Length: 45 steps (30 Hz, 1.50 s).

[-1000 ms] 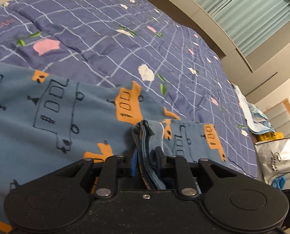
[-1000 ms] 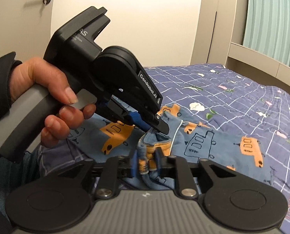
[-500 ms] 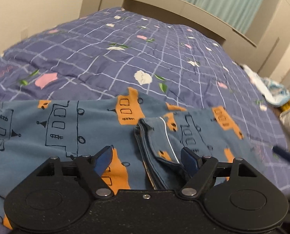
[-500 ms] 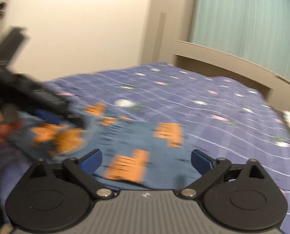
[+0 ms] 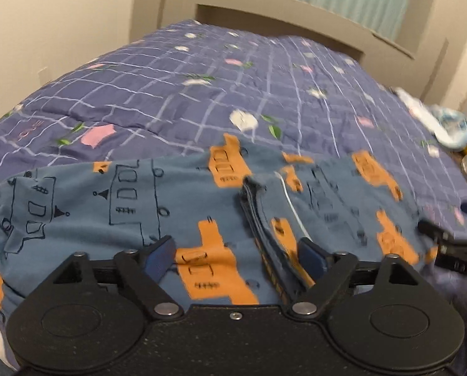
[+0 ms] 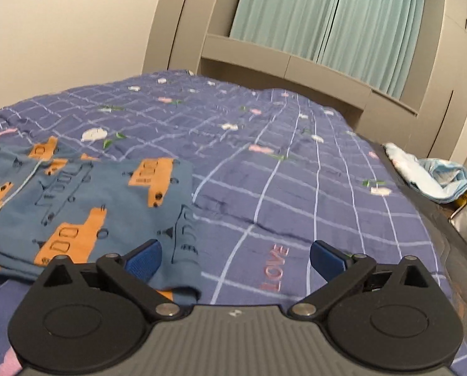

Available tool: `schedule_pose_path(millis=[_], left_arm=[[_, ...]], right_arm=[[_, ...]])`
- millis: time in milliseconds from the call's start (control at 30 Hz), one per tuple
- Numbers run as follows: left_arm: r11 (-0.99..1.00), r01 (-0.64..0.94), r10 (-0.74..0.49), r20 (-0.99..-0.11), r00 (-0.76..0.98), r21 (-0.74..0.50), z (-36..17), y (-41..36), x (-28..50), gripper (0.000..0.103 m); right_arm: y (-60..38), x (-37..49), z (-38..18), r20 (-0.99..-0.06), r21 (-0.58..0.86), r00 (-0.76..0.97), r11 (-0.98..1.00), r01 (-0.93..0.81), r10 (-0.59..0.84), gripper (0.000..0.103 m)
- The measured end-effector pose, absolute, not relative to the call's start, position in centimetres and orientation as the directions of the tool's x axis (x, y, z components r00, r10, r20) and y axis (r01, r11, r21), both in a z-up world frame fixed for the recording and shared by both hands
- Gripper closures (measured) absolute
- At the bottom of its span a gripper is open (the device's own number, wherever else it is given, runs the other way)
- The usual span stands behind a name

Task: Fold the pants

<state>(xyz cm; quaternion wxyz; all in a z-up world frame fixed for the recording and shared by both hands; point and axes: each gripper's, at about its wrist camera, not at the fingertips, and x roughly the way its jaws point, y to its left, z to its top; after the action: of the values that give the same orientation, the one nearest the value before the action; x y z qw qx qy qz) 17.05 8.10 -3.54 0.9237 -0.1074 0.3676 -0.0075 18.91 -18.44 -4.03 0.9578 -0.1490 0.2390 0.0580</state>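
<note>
- While I hover low over the bed, my left gripper (image 5: 235, 255) is spread wide and holds nothing, with the blue pants (image 5: 133, 210) lying flat on the quilt (image 5: 202, 100) at 12 o'clock.
- Their folded-over leg (image 5: 336, 194) sits at 1 o'clock.
- My right gripper (image 6: 235, 257) is spread too, pinching nothing; the pants' corner (image 6: 184, 250) lies at its 10 o'clock, just beside the left finger (image 6: 144, 258).

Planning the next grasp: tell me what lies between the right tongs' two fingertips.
In the right wrist view, the right tongs straddle the pants' corner and bare quilt.
</note>
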Motion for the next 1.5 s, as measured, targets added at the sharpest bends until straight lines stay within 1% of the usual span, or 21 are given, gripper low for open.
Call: schedule_pose_path(millis=[100, 267, 400, 533, 600, 667, 767, 800, 933, 1033, 1133, 1200, 1333, 1500], left_arm=[[0.979, -0.092, -0.051, -0.652, 0.757, -0.183, -3.5, 7.8, 18.1, 0.009], [0.984, -0.126, 0.005, -0.687, 0.726, -0.126, -4.3, 7.4, 19.8, 0.009], [0.991, -0.107, 0.022, -0.678, 0.735, -0.084, -4.6, 7.3, 18.8, 0.008], [0.993, -0.095, 0.023, -0.660, 0.751, -0.074, -4.4, 7.7, 16.8, 0.008], [0.994, -0.089, 0.024, -0.639, 0.769, -0.069, -4.1, 8.0, 15.4, 0.007], [0.994, -0.069, 0.003, -0.601, 0.799, -0.087, -3.6, 8.5, 13.6, 0.006], [0.991, -0.073, -0.001, -0.545, 0.839, -0.114, -2.8, 9.6, 10.8, 0.001], [0.989, -0.084, 0.007, -0.530, 0.848, -0.122, -2.6, 10.1, 10.0, 0.001], [0.971, -0.168, 0.067, -0.482, 0.873, -0.169, -1.8, 12.6, 7.2, 0.001], [0.948, -0.258, 0.148, -0.460, 0.876, -0.186, -1.5, 14.4, 6.4, 0.001], [0.915, -0.350, 0.223, -0.471, 0.854, -0.200, -1.6, 16.3, 6.1, 0.001], [0.890, -0.406, 0.259, -0.504, 0.824, -0.208, -2.1, 17.3, 6.3, 0.001], [0.862, -0.453, 0.272, -0.547, 0.791, -0.226, -3.0, 18.3, 6.1, 0.001], [0.864, -0.452, 0.258, -0.577, 0.775, -0.222, -4.0, 17.7, 6.0, 0.001]], right_arm=[[-17.4, 20.0, -3.7, -0.455, -0.282, 0.889, 0.938, -0.203, 0.056, 0.000], [-16.0, 23.1, -4.3, -0.477, -0.319, 0.877, 0.920, -0.228, 0.052, 0.000], [-16.5, 23.4, -4.6, -0.495, -0.299, 0.868, 0.928, -0.221, 0.047, 0.000], [-17.2, 22.3, -4.8, -0.504, -0.283, 0.864, 0.939, -0.195, 0.027, 0.000], [-17.2, 21.4, -4.9, -0.502, -0.285, 0.865, 0.942, -0.179, 0.013, 0.000], [-17.2, 20.5, -4.7, -0.491, -0.279, 0.871, 0.946, -0.163, 0.005, 0.000], [-16.7, 18.7, -4.3, -0.466, -0.262, 0.884, 0.951, -0.164, 0.024, 0.000], [-16.3, 18.2, -4.1, -0.458, -0.256, 0.888, 0.951, -0.175, 0.040, 0.000], [-13.8, 16.4, -3.8, -0.429, -0.261, 0.896, 0.935, -0.240, 0.111, 0.000], [-11.7, 15.8, -3.9, -0.437, -0.267, 0.885, 0.916, -0.298, 0.160, 0.000], [-9.9, 15.3, -4.2, -0.450, -0.280, 0.872, 0.896, -0.343, 0.193, 0.000], [-9.0, 15.1, -4.5, -0.456, -0.293, 0.866, 0.885, -0.363, 0.204, 0.000], [-8.1, 15.1, -5.6, -0.489, -0.321, 0.851, 0.869, -0.377, 0.189, 0.000], [-8.3, 15.9, -5.9, -0.531, -0.278, 0.822, 0.875, -0.397, 0.205, 0.000]])
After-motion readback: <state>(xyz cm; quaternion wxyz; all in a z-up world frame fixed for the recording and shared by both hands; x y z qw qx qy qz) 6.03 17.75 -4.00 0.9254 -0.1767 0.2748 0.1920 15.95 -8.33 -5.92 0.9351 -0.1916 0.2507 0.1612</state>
